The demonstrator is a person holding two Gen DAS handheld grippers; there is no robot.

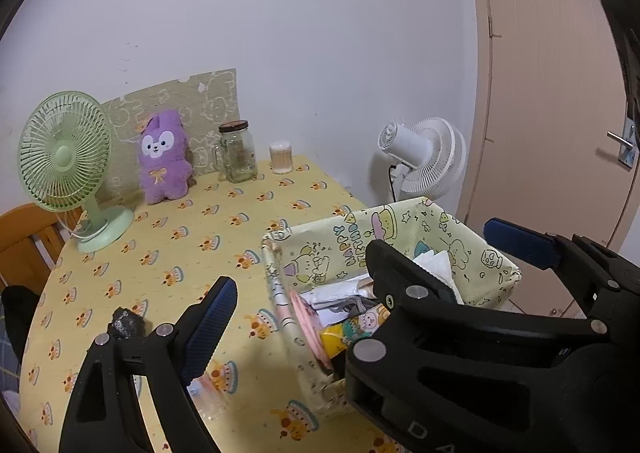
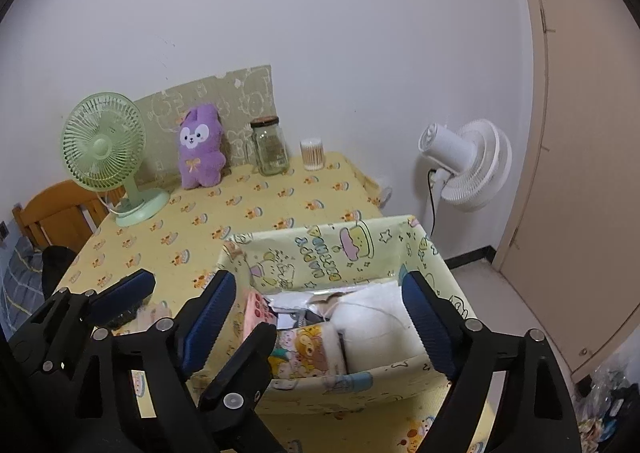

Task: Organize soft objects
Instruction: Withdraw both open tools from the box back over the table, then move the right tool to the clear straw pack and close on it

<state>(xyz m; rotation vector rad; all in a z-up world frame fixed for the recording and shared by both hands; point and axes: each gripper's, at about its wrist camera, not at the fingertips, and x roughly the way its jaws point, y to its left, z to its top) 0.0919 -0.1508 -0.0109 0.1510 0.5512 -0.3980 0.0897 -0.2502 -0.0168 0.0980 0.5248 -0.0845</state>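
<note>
While both tongs hang over the yellow table (image 2: 256,189), the box (image 2: 400,253) sits at its near edge, full of soft things. The right tongs (image 2: 320,317) are spread wide over a white pack (image 2: 376,325) in the box, not touching it. The left tongs (image 1: 300,285), just beside them, are wide too and hold nothing.

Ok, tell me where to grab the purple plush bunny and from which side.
Grip the purple plush bunny across its narrow middle, at the bow, coming from the front. It stands upright against the patterned board, so the back is blocked, with the green fan and glass jar at either side.
</note>
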